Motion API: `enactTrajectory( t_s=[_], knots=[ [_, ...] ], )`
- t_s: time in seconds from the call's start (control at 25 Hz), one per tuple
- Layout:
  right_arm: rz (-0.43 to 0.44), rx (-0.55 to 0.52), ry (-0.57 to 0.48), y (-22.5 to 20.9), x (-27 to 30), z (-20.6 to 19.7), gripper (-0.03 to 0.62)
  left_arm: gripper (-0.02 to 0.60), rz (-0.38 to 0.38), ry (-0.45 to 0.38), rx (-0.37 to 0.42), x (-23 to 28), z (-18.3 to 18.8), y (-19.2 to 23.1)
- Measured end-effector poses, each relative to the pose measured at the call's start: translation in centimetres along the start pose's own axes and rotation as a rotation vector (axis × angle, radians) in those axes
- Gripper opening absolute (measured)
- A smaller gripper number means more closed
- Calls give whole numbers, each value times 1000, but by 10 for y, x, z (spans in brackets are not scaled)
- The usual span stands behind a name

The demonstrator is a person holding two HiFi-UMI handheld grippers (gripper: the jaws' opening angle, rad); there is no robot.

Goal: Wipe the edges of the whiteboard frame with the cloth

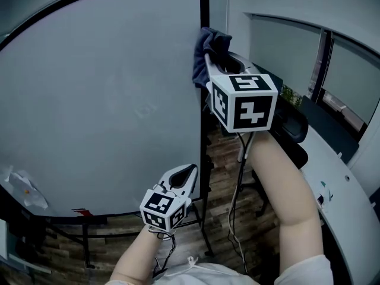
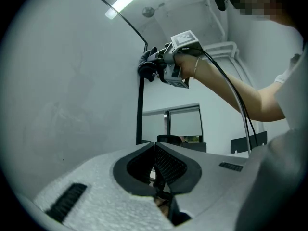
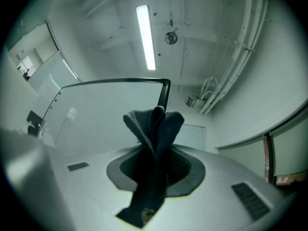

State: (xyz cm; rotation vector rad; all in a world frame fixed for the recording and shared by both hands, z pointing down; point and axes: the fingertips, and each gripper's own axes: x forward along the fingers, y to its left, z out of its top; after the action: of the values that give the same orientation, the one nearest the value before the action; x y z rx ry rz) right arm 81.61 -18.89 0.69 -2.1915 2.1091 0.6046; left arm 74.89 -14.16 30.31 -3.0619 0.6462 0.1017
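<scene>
Head view shows my right gripper (image 1: pixel 221 64) raised at about 1 o'clock. Its jaws are clamped on the dark blue cloth (image 1: pixel 208 45). The cloth's bunched end lies against the right vertical edge of the black whiteboard frame (image 1: pixel 204 5), close to the top corner. The whiteboard (image 1: pixel 101 100) fills the left side of the view, from 9 to 12 o'clock.

In the right gripper view, the cloth runs up between both pads and fans out above them.

My left gripper (image 1: pixel 187 176) sits low at 6 o'clock, just beside the frame's lower right stretch. In its own view the jaws are closed tip to tip, with nothing between them. A black office chair (image 1: pixel 292 129) stands at 3 o'clock beside a curved white desk (image 1: pixel 350 218).
</scene>
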Motion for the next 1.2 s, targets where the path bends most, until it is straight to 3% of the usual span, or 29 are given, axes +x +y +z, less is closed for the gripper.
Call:
enactTrajectory(
  t_s=[0.36, 1.2],
  knots=[
    [-5, 95, 69, 8, -30, -74, 87, 18, 23, 23, -2, -13, -25, -13],
    [-21, 64, 299, 53, -86, -256, 84, 18, 69, 90, -39, -36, -85, -13]
  ],
)
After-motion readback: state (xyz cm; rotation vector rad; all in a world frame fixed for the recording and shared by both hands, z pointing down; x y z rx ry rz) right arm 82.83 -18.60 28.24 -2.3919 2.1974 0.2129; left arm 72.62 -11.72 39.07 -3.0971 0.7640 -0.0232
